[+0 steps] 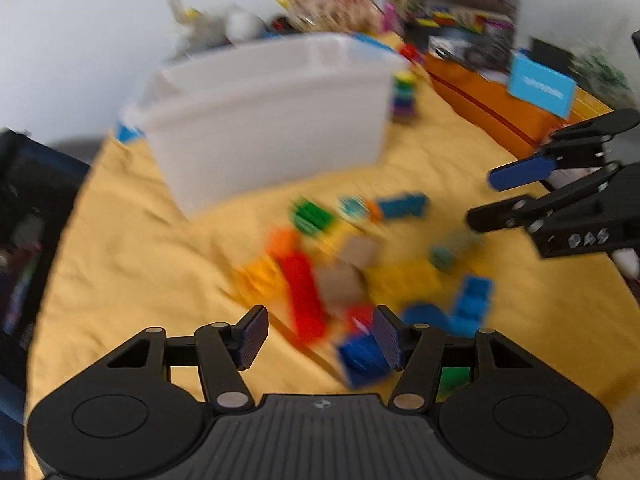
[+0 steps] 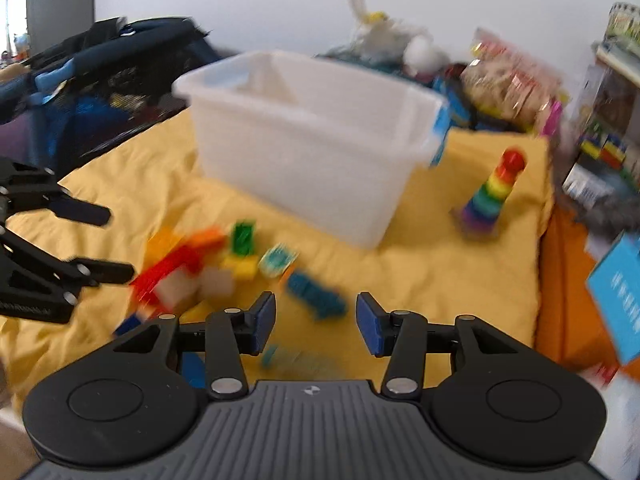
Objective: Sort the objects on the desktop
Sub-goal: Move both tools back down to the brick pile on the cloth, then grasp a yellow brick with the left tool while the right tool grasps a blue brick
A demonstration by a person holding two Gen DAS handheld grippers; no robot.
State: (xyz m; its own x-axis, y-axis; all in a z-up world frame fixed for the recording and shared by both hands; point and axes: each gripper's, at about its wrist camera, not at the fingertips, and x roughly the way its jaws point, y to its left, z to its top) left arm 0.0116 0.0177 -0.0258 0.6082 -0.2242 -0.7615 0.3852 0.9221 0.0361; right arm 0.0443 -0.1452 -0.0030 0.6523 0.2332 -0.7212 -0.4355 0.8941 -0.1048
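We're in a home, likely a playroom: a yellow cloth (image 2: 460,280) covers the table, building bricks (image 1: 304,292) lie scattered in front of the white tub (image 2: 312,152), a rainbow stacking toy (image 2: 492,196) stands right of it, a soft toy (image 2: 384,36) behind it.

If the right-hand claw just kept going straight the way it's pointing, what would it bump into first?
Probably the teal brick lying on the yellow cloth, just ahead of the open right gripper. The white bin sits farther back. The picture is blurred, so depth is uncertain.
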